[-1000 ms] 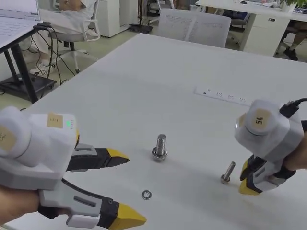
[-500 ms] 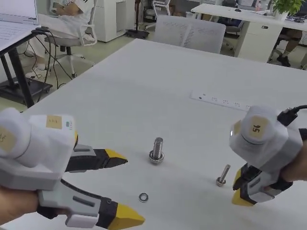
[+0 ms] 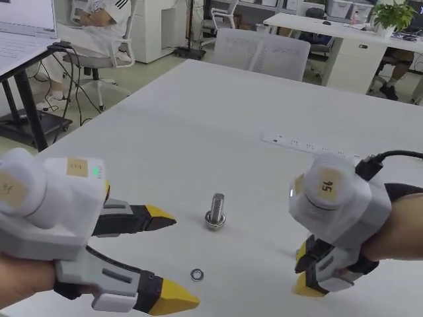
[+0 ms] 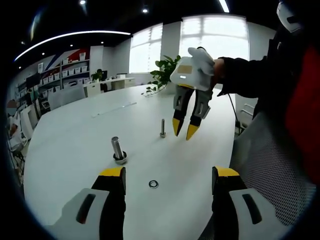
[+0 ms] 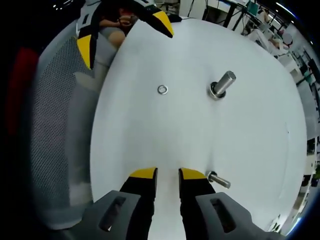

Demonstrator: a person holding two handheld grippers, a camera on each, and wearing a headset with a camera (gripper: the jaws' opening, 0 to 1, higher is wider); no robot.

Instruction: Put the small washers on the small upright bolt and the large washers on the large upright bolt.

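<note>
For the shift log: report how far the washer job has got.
Done: the large bolt seems to carry washers at its base. In hand: nothing; the left claw stands open by a loose washer, the right claw, slightly open, beside the small bolt. Left: that washer.

Bright, even light washes the white table (image 3: pixel 198 119), focus crisp. Windows (image 4: pixel 215 35) at one o'clock in the left gripper view blow out white. The large bolt (image 3: pixel 216 210) throws only a faint, soft shadow. Both gripper views bend hard toward the edges.
</note>
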